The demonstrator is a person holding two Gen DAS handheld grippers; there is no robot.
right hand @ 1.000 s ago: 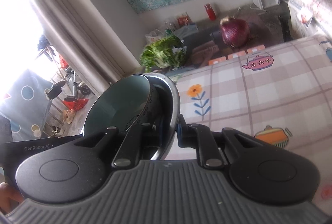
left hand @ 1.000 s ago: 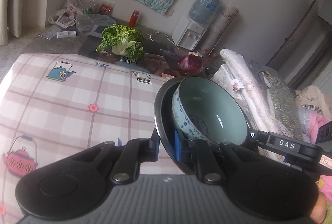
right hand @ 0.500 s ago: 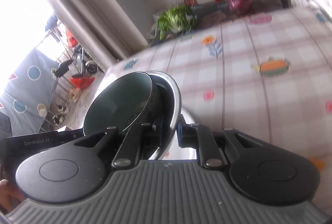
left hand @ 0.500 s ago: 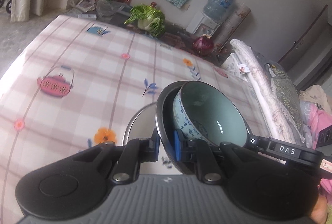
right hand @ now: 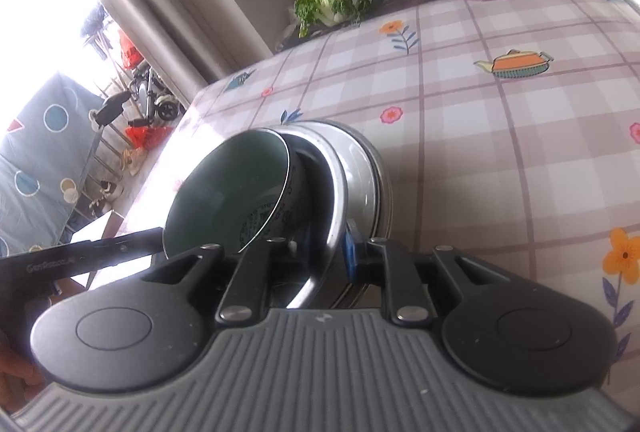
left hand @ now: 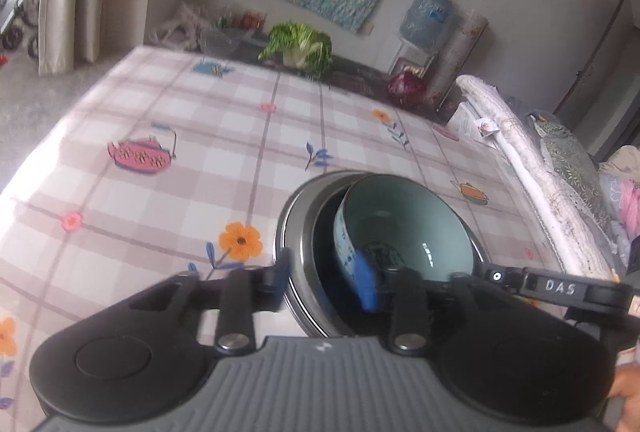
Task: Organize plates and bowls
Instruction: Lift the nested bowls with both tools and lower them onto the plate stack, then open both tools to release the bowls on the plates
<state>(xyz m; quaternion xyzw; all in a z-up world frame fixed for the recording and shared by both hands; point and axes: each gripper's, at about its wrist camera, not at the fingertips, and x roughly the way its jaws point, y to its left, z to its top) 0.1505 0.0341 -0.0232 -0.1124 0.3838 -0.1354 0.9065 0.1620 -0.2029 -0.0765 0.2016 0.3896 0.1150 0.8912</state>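
We count two tongs, one ceramic bowl and at least two metal plates. The left tongs [left hand: 326, 278] stand spread, one blue pad outside the dark metal plate's [left hand: 298, 232] rim and the other inside, by the teal bowl [left hand: 404, 232], neither clearly pressing. The right tongs [right hand: 326, 252] straddle the same plate's opposite rim [right hand: 332, 188], one blue pad outside it; the inner pad is hidden, so we cannot tell whether they pinch. The bowl [right hand: 236, 188] leans tilted inside that plate, its patterned outer wall against the plate's inner wall. Under this plate sits a second, paler steel plate [right hand: 360, 160], resting on the desk [left hand: 160, 200], which wears a checked cloth printed with teapots and flowers. Beyond the far edge we see one green cabbage [left hand: 298, 46], one purple cabbage [left hand: 406, 86] and one water dispenser [left hand: 426, 18].
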